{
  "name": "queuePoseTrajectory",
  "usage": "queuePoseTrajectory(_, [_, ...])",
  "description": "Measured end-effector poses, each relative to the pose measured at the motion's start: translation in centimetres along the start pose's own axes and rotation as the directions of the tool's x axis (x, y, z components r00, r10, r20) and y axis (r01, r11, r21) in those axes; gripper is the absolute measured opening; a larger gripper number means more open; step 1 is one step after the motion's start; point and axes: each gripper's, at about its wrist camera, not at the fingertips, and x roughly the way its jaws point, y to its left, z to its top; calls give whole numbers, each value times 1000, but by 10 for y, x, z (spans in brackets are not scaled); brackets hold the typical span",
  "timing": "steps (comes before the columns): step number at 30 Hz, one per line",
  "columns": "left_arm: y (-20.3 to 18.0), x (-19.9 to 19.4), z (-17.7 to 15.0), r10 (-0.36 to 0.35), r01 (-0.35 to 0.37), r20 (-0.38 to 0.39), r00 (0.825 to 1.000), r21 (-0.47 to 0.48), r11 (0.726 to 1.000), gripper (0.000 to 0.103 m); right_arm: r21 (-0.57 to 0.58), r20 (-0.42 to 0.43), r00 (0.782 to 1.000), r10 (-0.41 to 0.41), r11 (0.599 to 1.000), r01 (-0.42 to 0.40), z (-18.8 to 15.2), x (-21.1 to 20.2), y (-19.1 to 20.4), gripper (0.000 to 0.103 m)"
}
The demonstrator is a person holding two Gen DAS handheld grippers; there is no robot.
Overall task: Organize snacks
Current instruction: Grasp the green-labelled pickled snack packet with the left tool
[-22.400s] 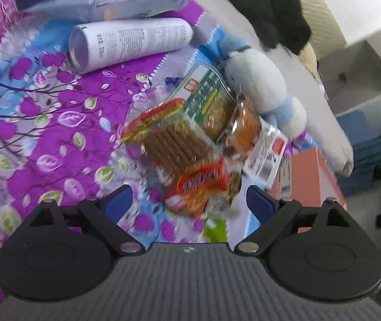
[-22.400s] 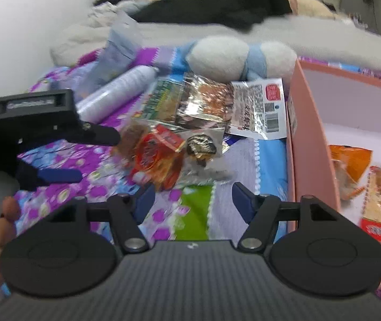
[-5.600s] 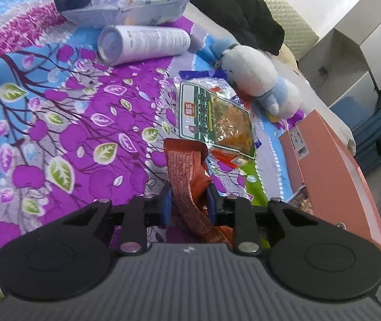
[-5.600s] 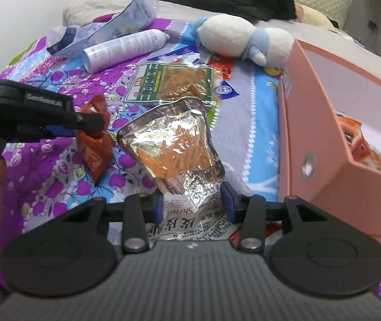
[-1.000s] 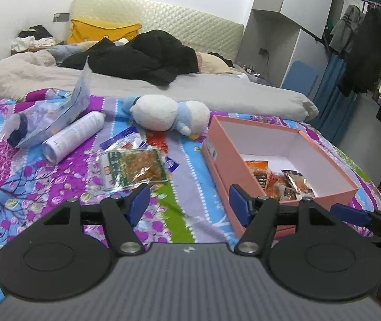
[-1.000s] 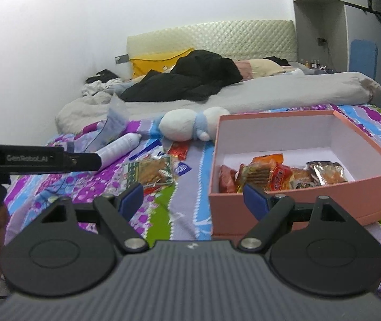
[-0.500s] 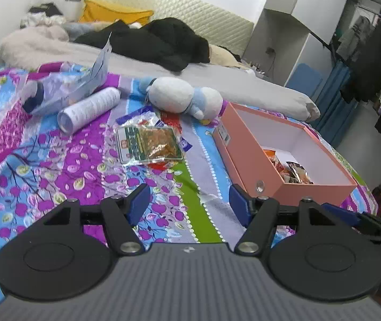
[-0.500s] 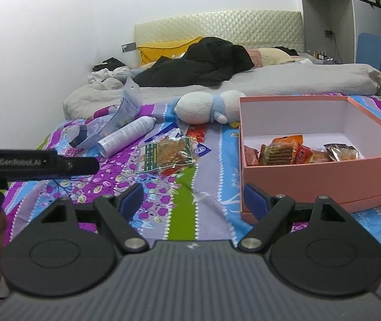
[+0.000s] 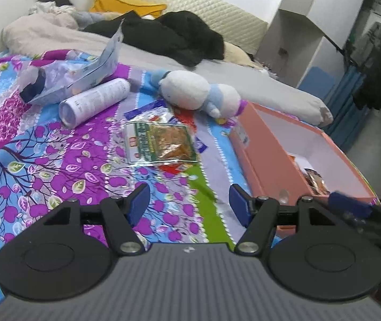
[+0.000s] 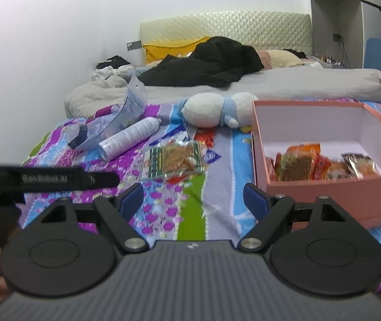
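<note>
Over on the left, the left gripper hangs above the flowered bedspread with its blue fingers spread wide and nothing between them. The last loose snack, a flat green-and-clear packet, lies at about twelve o'clock from that gripper, well apart from it, with a red wrapper peeking out from under its near edge; what that is I can't quite make out. At ten o'clock of the packet are a white spray can and a crumpled plastic bag; a plush toy sits at one o'clock.

I'd judge the packet light, thin and crinkly, with brittle contents, and its film likely slick. A gentle pinch on the near sealed edge seems best, rather than squeezing the filled middle.

To the right, the pink box already holds several packets along its near wall. The right gripper hovers just short of the box's corner, its jaws also wide apart and empty.
</note>
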Motion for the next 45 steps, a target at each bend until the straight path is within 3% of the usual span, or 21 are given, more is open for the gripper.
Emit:
queuePoseTrajectory(14, [54, 88, 15, 88, -81, 33, 996, -174, 981, 70, 55, 16, 999, 33, 998, -34, 25, 98, 4, 83])
queuePoseTrajectory(21, [89, 143, 22, 107, -109, -22, 994, -204, 973, 70, 101, -39, 999, 26, 995, -22, 26, 157, -1, 83])
queuePoseTrajectory(26, [101, 170, 28, 79, -82, -20, 997, -178, 981, 70, 132, -59, 998, 29, 991, -21, 31, 198, -5, 83])
queuePoseTrajectory(34, [104, 203, 45, 7, -11, -32, 999, -106, 994, 68, 172, -94, 995, -37, 984, 52, 42, 268, -20, 81])
queuePoseTrajectory(38, [104, 212, 47, -31, 27, -47, 998, -92, 995, 63, 192, -130, 990, -48, 979, 73, 47, 300, -26, 80])
queuePoseTrajectory(42, [98, 214, 44, -23, 21, -49, 999, -41, 999, 62, 186, -165, 985, -44, 980, 75, 46, 327, -24, 77])
queuePoseTrajectory(45, [100, 217, 42, -22, 20, -39, 999, -53, 998, 53, 192, -164, 986, -40, 979, 71, 45, 338, -26, 77])
